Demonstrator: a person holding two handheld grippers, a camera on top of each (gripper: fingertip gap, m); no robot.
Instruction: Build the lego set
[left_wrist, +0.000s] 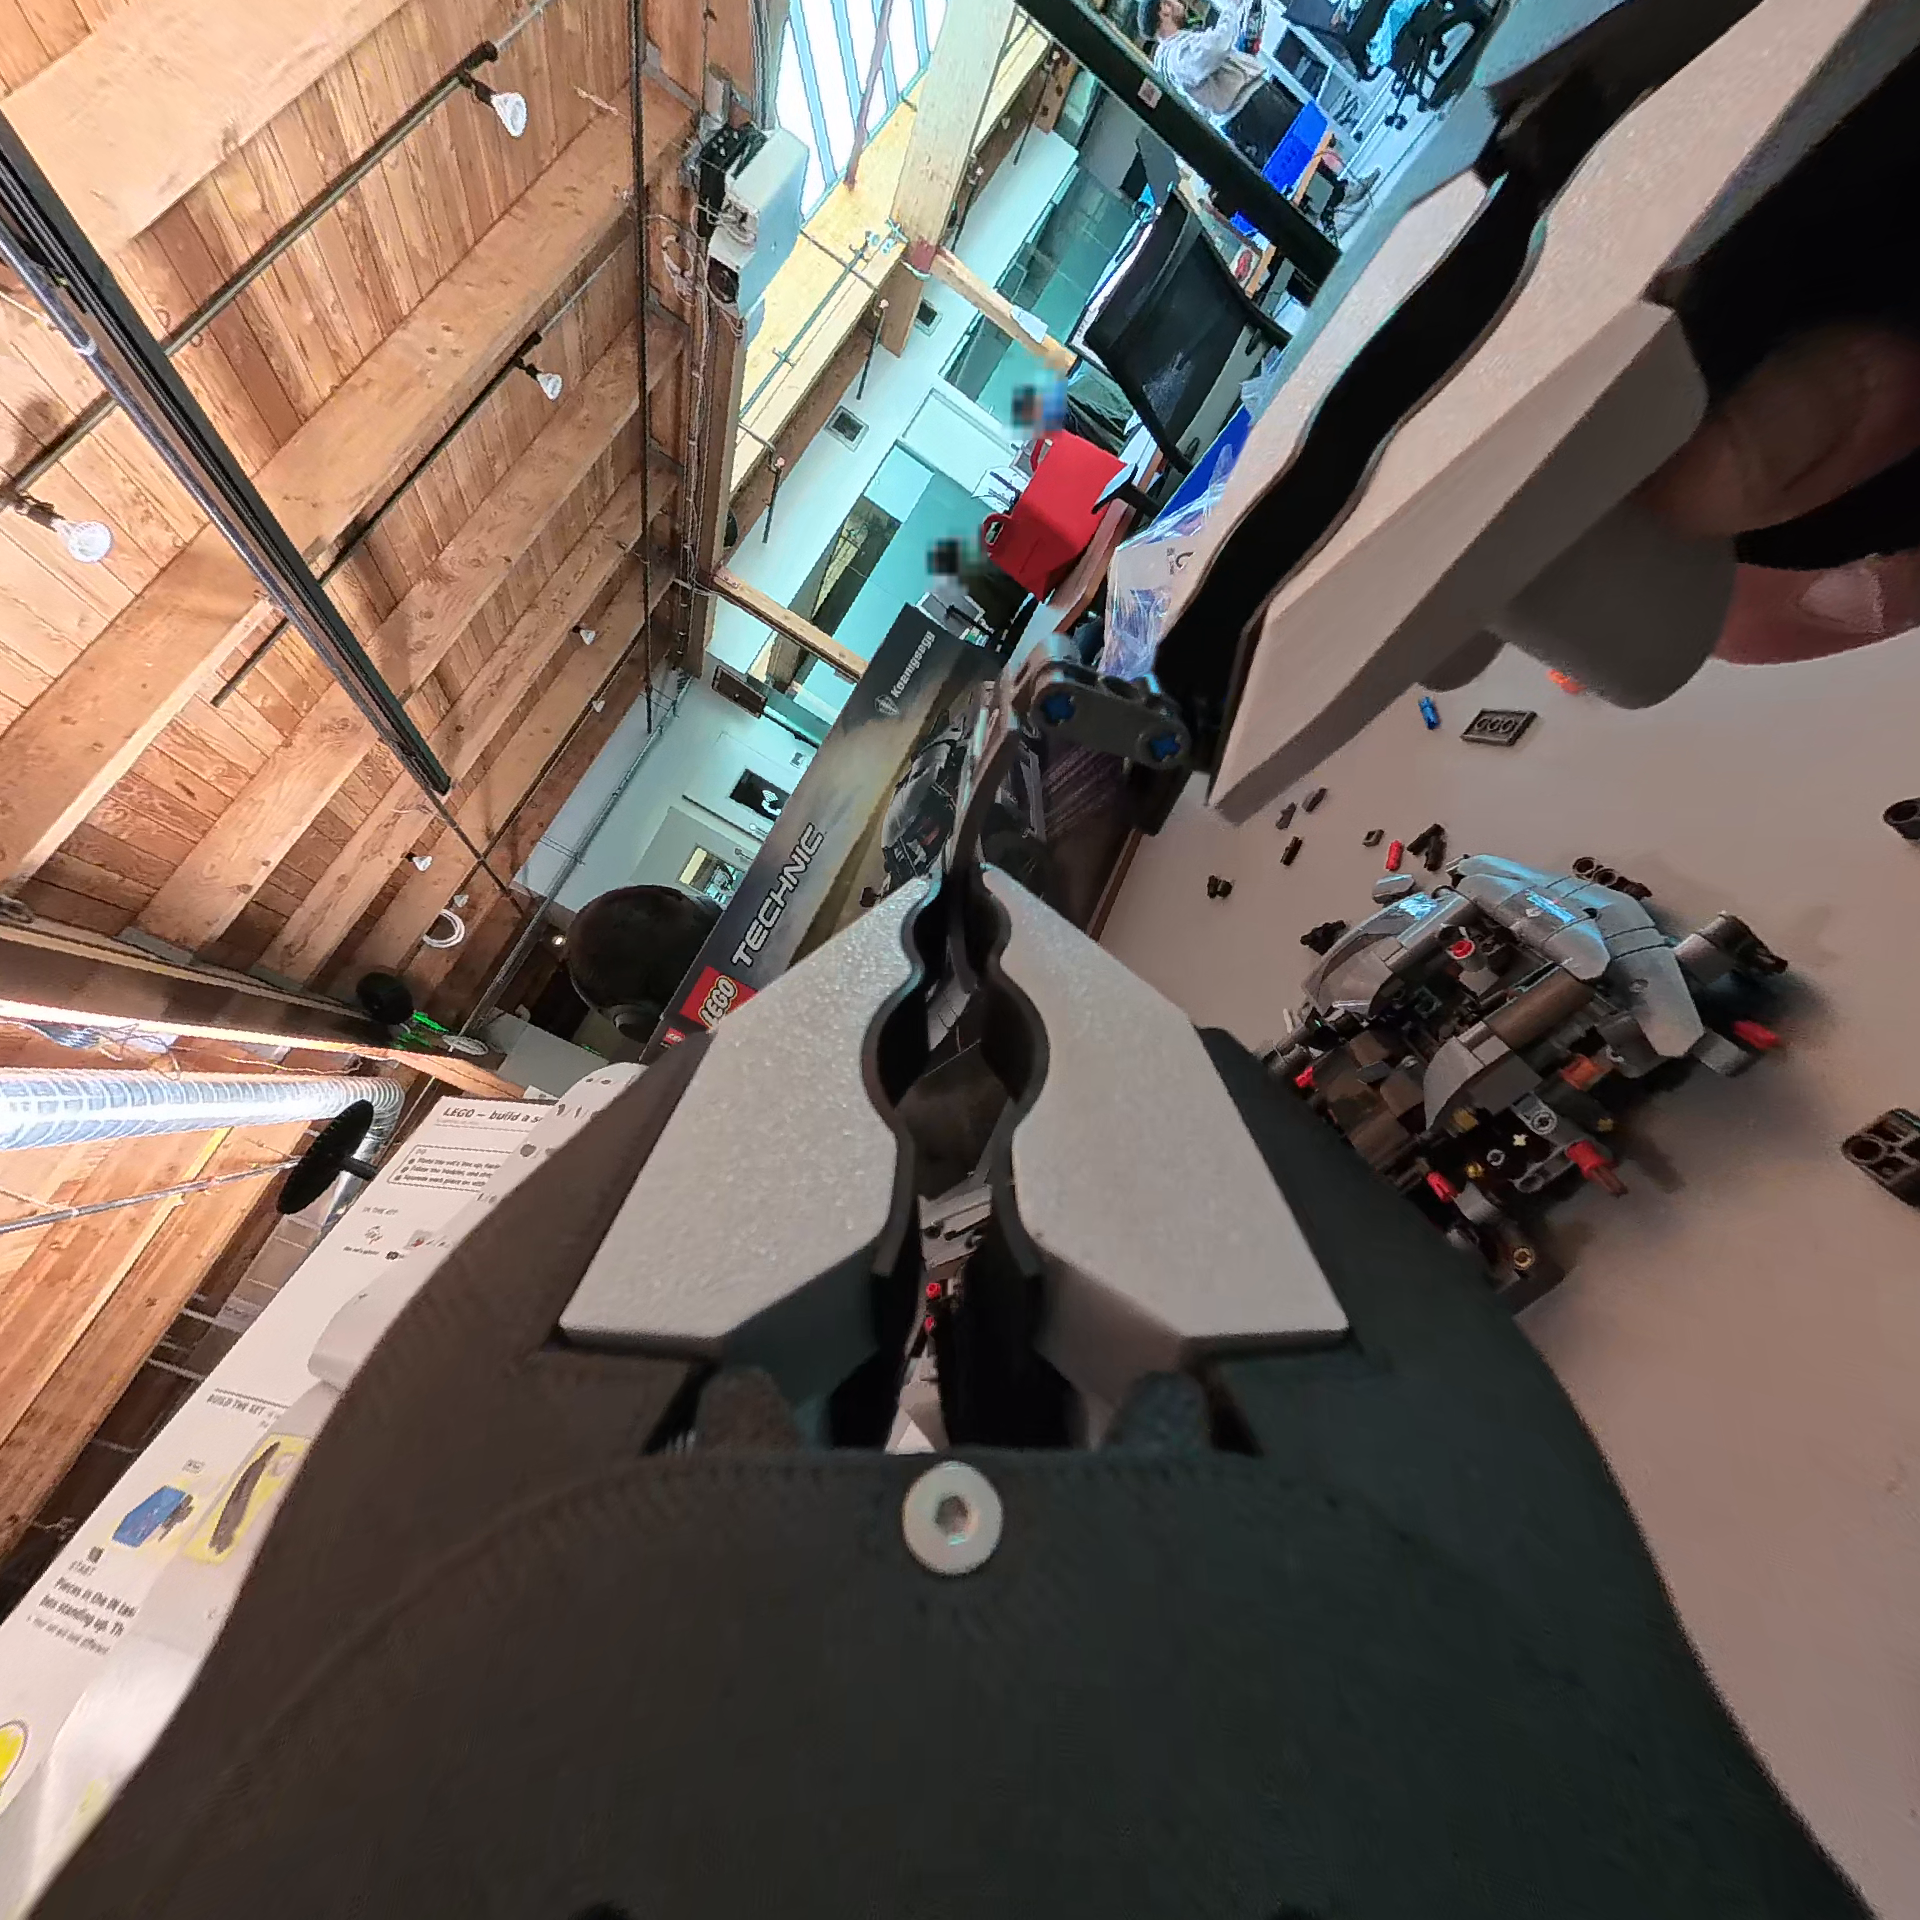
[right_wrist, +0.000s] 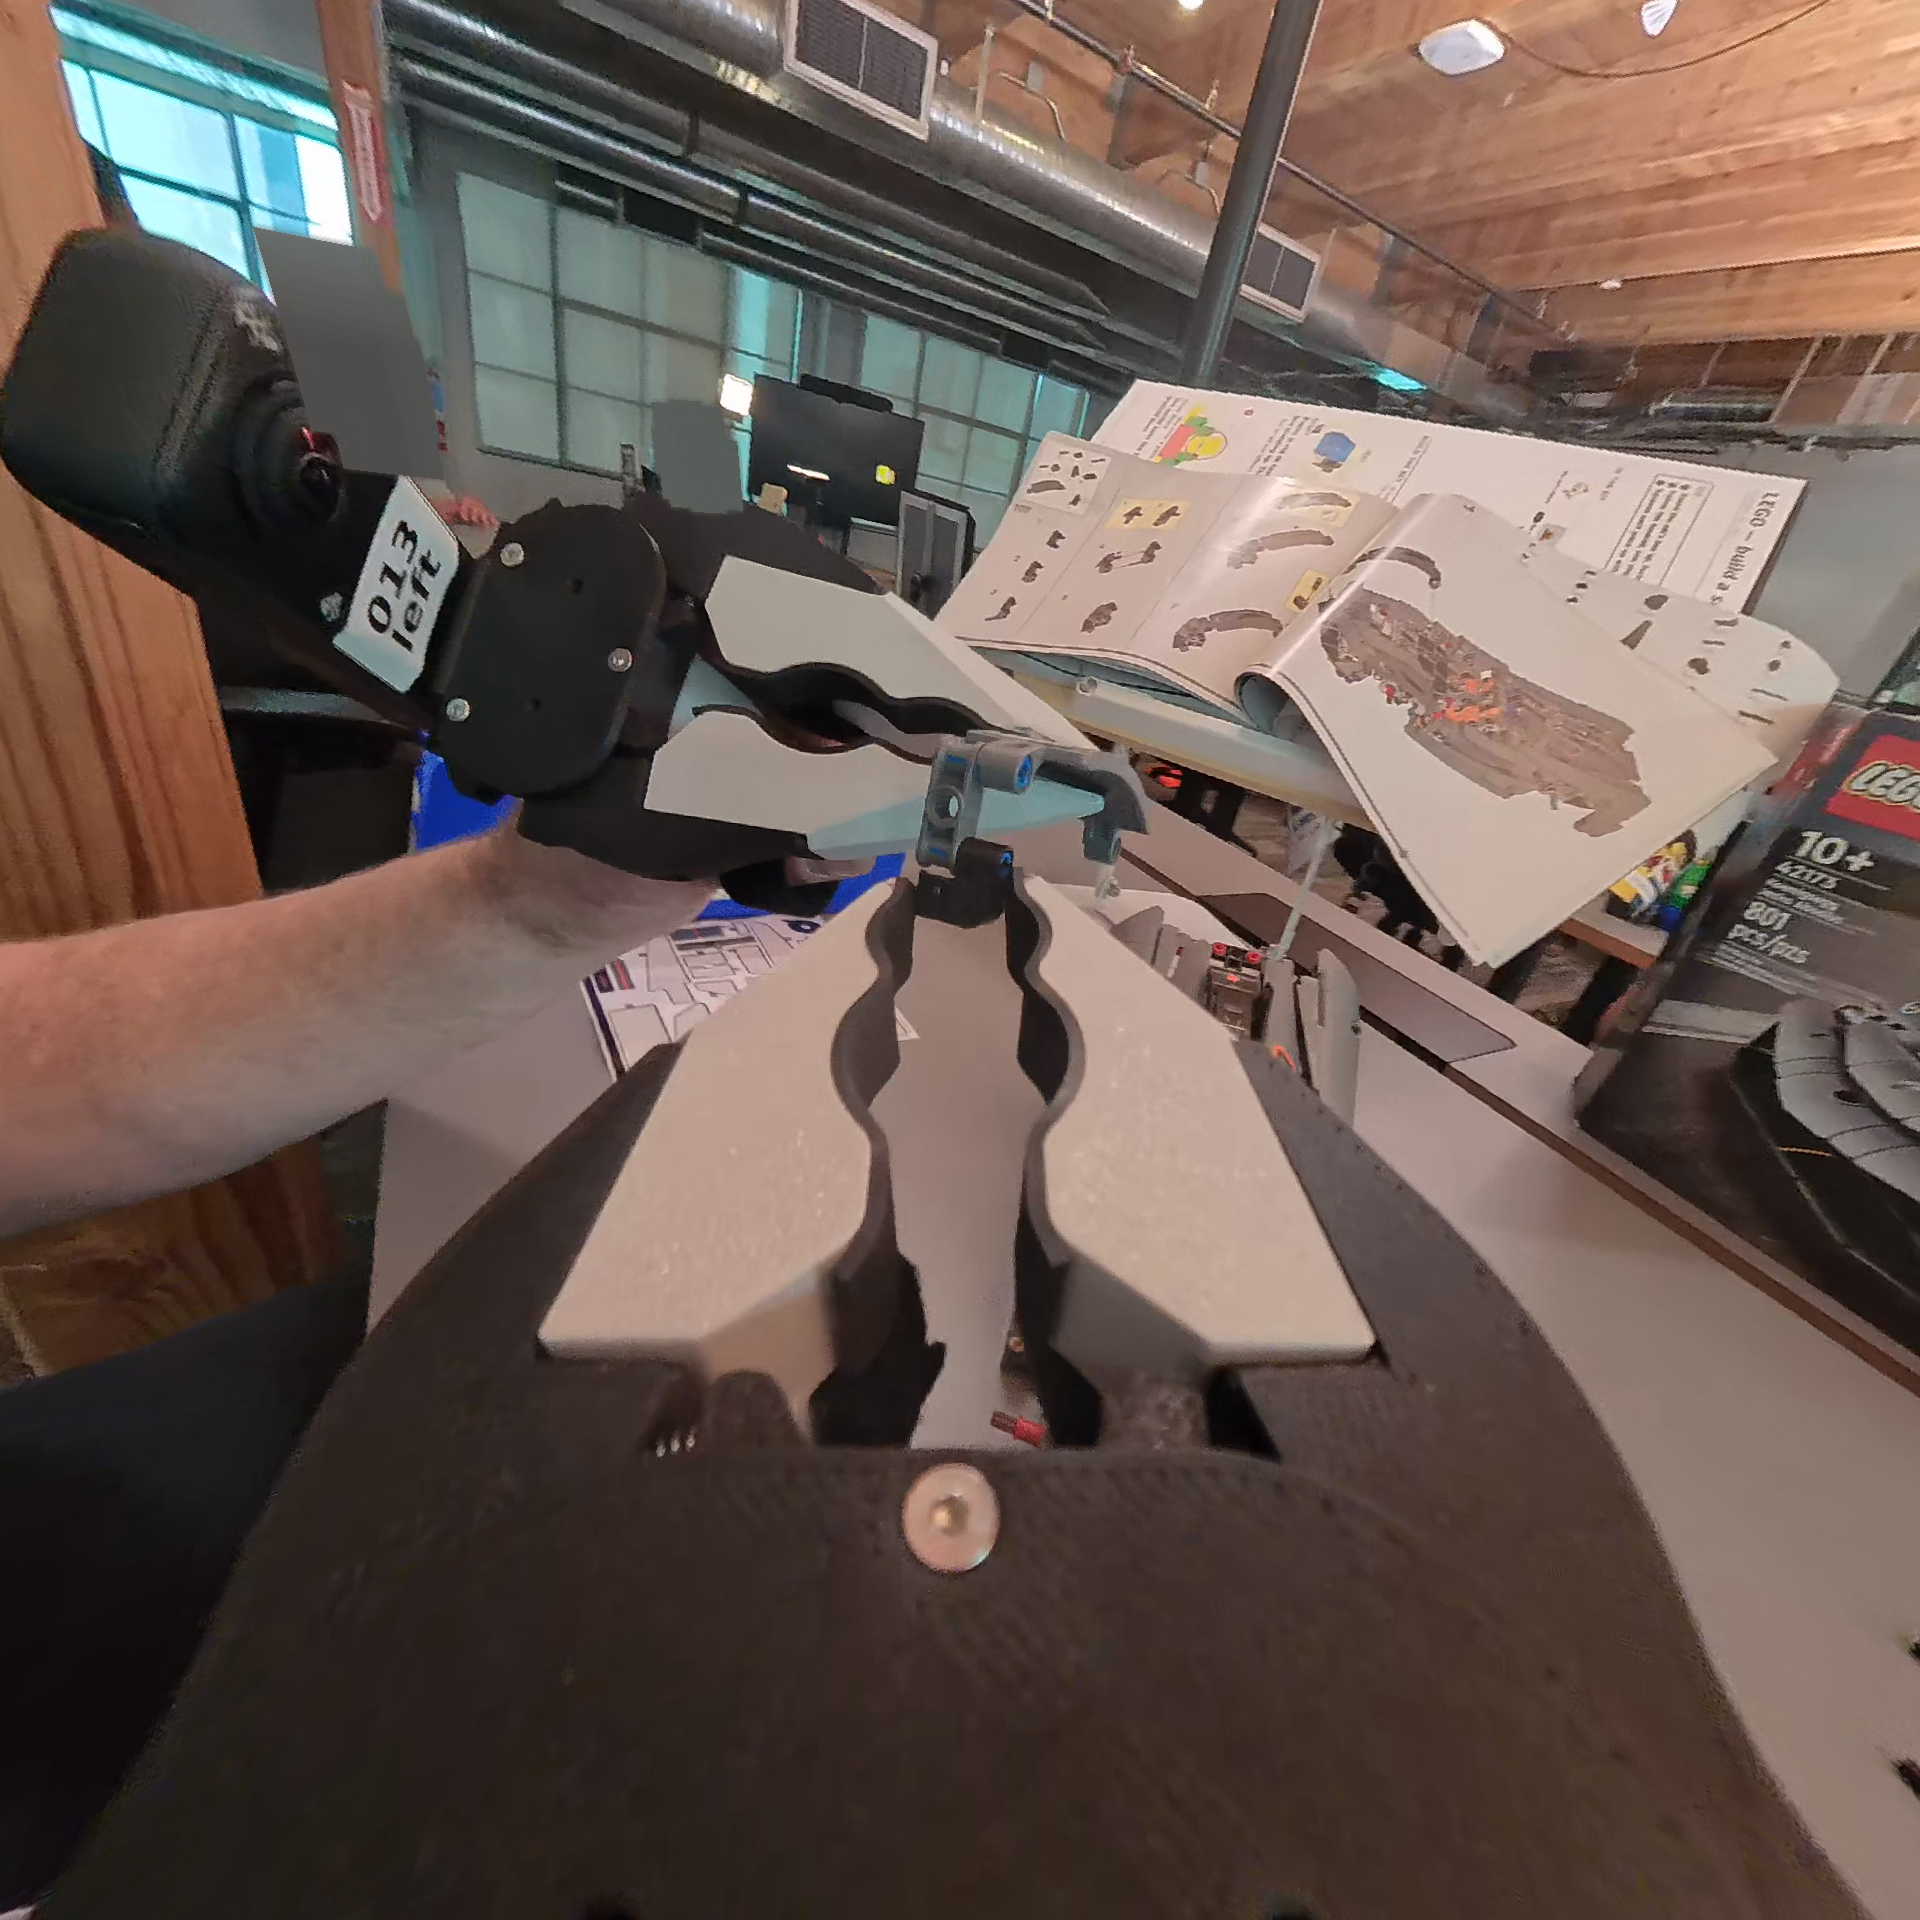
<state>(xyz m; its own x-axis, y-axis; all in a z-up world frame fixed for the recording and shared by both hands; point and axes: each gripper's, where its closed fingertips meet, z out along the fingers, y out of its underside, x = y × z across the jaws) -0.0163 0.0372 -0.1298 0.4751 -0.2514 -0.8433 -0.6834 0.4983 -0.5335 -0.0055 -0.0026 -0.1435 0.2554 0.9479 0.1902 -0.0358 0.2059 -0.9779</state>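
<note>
grey plastic sub-assembly (right_wrist: 1023, 784), held mid-air above the table (right_wrist: 1558, 1299): my left gripper (right_wrist: 1081, 805) clenched on its thin panel, right gripper (right_wrist: 961, 899) pinching the black connector (right_wrist: 961, 888) underneath. light, stiff; pin joints likely pop apart, so i'd grip near the blue pins.

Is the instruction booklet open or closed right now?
Open: the instruction booklet lies spread on its stand, pages fanned, one page drooping over the edge.

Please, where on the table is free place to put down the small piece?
Bare tabletop lies below the half-built grey car in the left wrist view. It is crowded above the car, where loose small parts scatter, and toward the set's box.
</note>
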